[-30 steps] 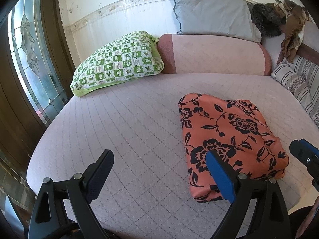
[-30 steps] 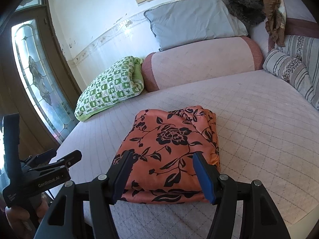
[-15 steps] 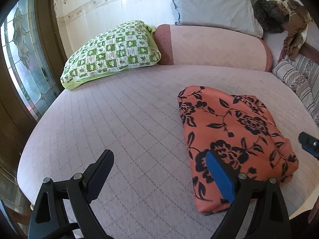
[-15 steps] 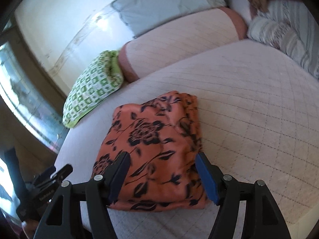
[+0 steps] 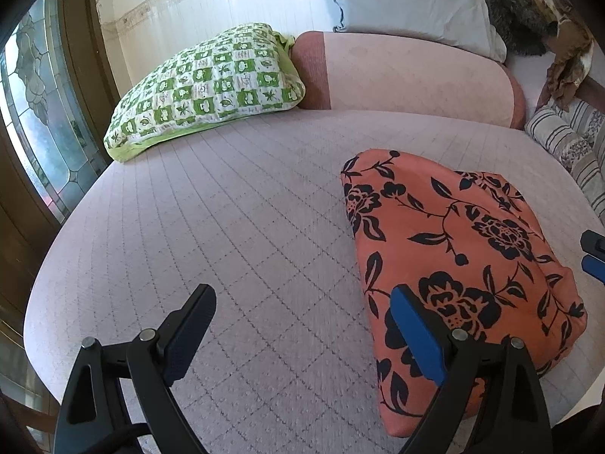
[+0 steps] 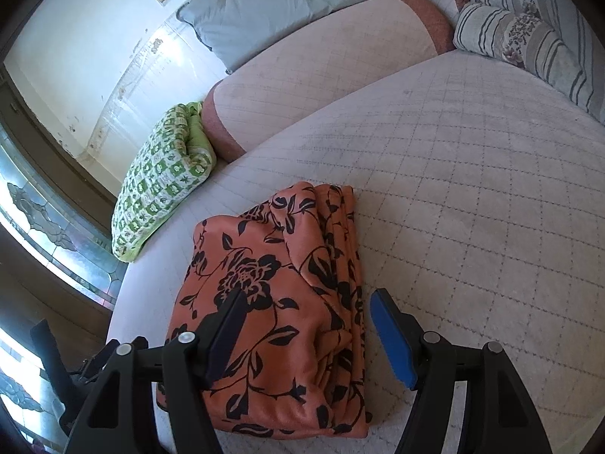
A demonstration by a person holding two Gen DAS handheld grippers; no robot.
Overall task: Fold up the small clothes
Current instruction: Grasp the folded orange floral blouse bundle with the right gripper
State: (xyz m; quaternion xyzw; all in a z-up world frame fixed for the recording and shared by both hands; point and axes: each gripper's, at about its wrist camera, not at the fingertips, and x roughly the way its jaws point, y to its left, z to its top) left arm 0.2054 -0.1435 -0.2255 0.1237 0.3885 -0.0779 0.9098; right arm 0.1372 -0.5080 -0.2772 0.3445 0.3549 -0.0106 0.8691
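With its jaws spread wide and empty, the left gripper (image 5: 302,325) is held over bare quilted bedcover (image 5: 227,227) at lower left. The folded orange floral cloth (image 6: 280,302) is seen lower centre; soft, light and slippery, it is best pinched at its layered right edge. The right gripper (image 6: 306,325) is likewise spread, nothing clamped.

Bright daylight from my leaded window (image 5: 41,121), glare on the white wall (image 6: 113,60), fisheye-bent edges, dark corners, slight blur.
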